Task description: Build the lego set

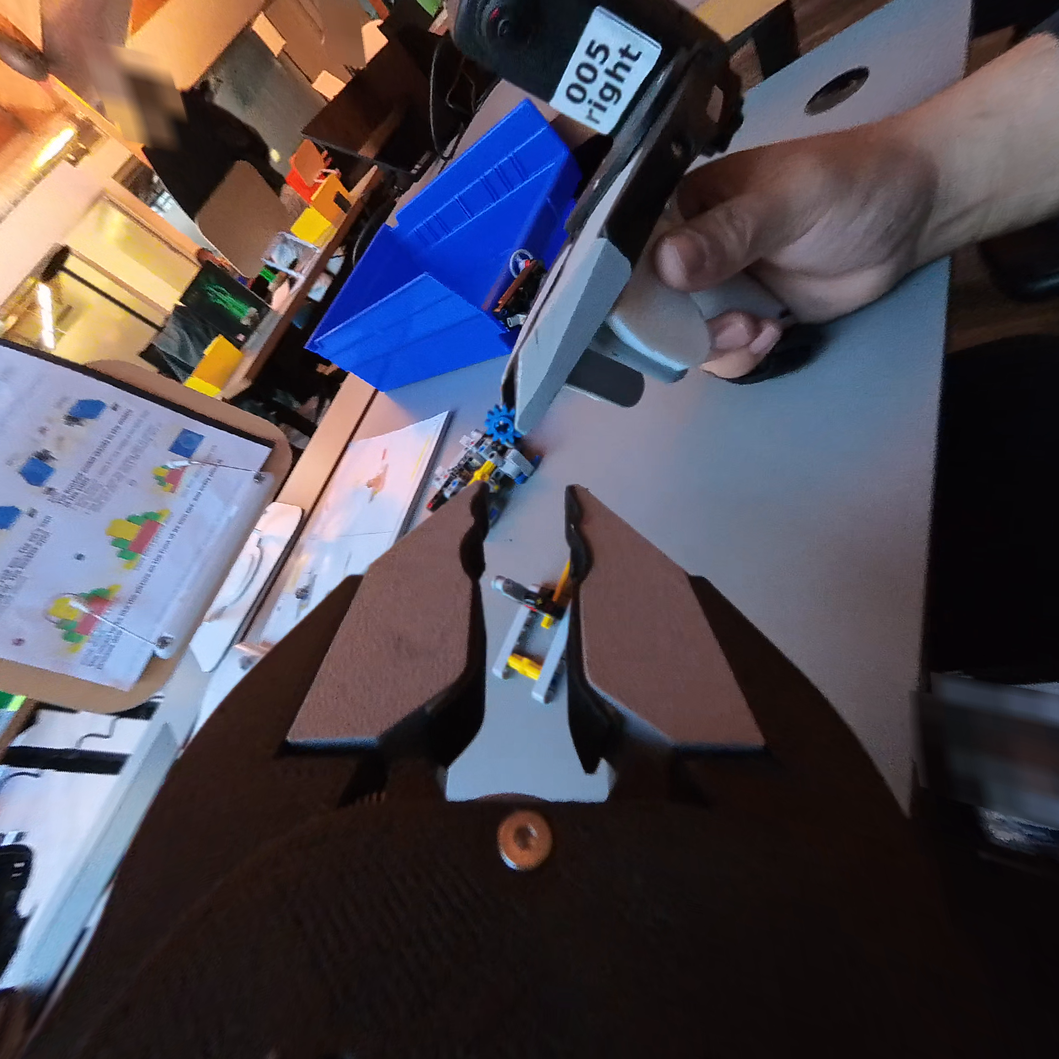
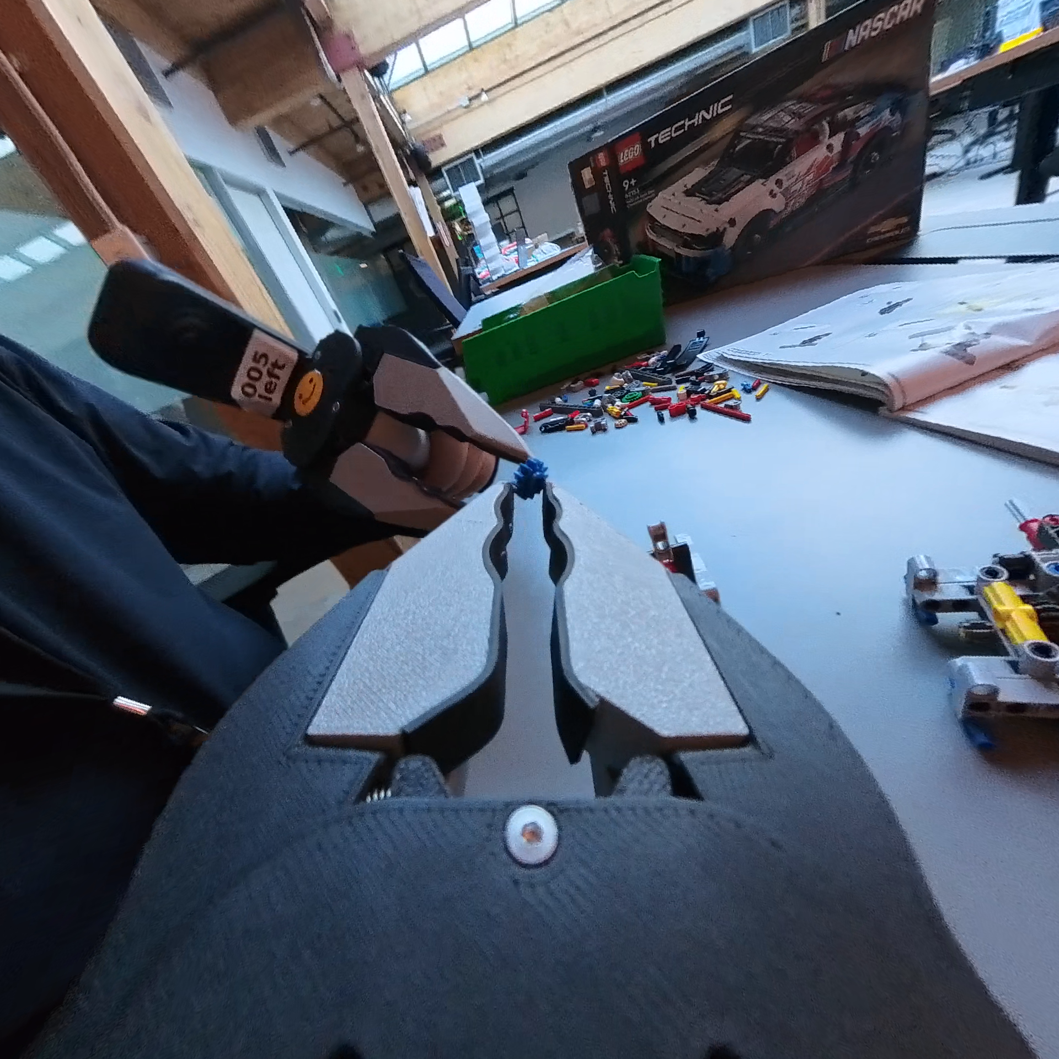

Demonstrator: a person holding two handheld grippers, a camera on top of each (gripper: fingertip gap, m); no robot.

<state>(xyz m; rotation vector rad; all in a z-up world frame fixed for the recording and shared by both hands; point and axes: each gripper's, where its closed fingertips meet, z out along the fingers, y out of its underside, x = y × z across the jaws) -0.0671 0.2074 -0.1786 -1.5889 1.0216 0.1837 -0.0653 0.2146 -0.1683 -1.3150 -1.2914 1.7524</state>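
Note:
My right gripper [image 2: 527,487] is shut on a small blue gear [image 2: 530,477], pinched at the very fingertips above the grey table [image 2: 802,516]. In the left wrist view the gear [image 1: 503,424] sits at the right gripper's tip [image 1: 513,415], just above a larger grey, yellow and blue brick assembly [image 1: 487,470]. My left gripper [image 1: 526,494] is open. A small assembly of grey beams with a yellow pin [image 1: 533,642] shows between its fingers, with a gap at the left pad. In the right wrist view the left gripper's upper finger [image 2: 458,412] ends right beside the gear.
A blue bin [image 1: 458,258] stands behind the right gripper. A green bin [image 2: 561,344], a pile of loose pieces [image 2: 647,395], an open booklet [image 2: 917,344] and a large box with a car picture [image 2: 773,160] lie farther off. A brick assembly [image 2: 1003,630] lies at the right. The tips of both grippers are at nearly the same place.

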